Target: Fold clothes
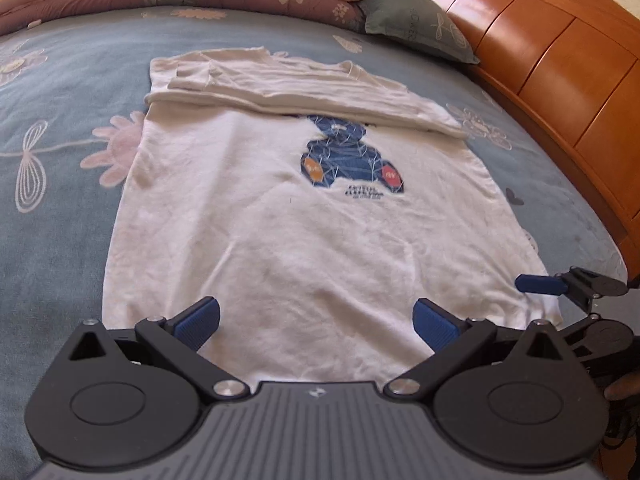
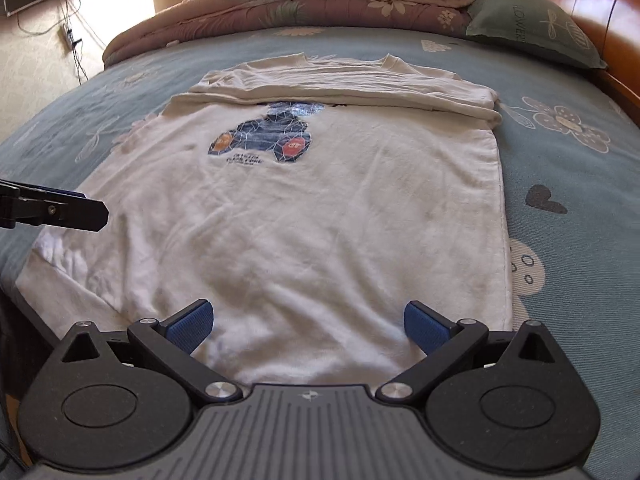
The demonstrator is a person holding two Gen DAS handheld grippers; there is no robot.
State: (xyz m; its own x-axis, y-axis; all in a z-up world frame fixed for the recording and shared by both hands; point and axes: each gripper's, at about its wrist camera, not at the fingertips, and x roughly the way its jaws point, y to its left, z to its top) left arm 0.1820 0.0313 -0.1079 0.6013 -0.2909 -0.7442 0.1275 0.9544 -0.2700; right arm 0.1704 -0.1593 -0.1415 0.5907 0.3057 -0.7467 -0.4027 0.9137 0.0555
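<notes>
White T-shirt (image 1: 280, 220) spread flat on the blue bedsheet (image 1: 60, 220), straight ahead of both grippers, near hem just under the fingertips. Far part already turned over into a long band (image 1: 304, 92) across the top, partly covering the printed bear (image 1: 348, 156).

Left gripper (image 1: 316, 322) wide apart, holding nothing, hovering over the near hem. Right gripper (image 2: 306, 324) likewise wide and empty, toward the shirt's right edge.

Likely trouble from here:
- Pinching only the top layer of cloth at the hem, leaving the back layer behind and the fold lopsided.
- Catching the bedsheet along with the shirt, dragging everything.
- Lifting unevenly, one side ahead of the other, skewing the fold.
- Pulling too hard and undoing the far band.
</notes>
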